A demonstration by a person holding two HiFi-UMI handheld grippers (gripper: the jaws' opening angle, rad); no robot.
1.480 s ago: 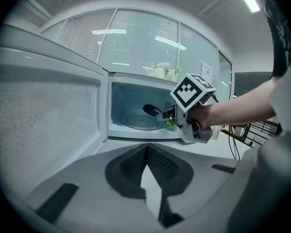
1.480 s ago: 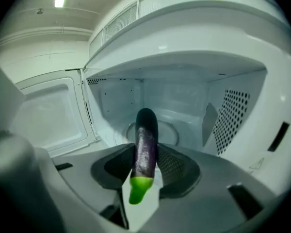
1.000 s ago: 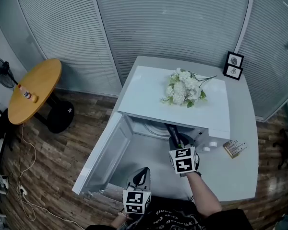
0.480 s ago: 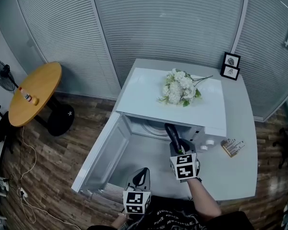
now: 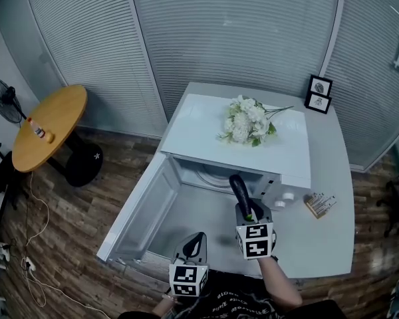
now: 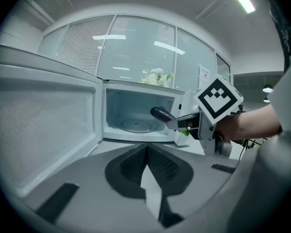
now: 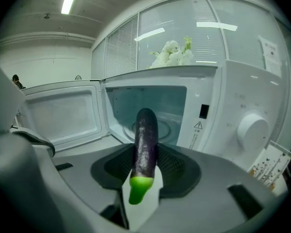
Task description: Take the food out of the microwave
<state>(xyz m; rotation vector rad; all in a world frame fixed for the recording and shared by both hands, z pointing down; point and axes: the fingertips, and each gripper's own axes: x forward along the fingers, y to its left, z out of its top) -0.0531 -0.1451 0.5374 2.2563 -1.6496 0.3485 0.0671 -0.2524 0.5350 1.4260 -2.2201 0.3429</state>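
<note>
Eggplant point(image 7: 145, 137) in right hand-held gripper point(image 7: 144, 155) before open microwave point(image 7: 242, 93)

- A warning triangle point(image 7: 198, 125) with an exclamation mark stood on the microwave point(image 7: 242, 96) front panel, beside the door opening.
- Print on the wall sheet point(image 7: 269, 56) was too small to read.

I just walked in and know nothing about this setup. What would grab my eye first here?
First, a dark purple eggplant with a bright green stem, clamped between the jaws of the right gripper at the open front of the white microwave, whose door is swung wide to the left. Next, the bunch of white flowers lying on the microwave's top.
</note>
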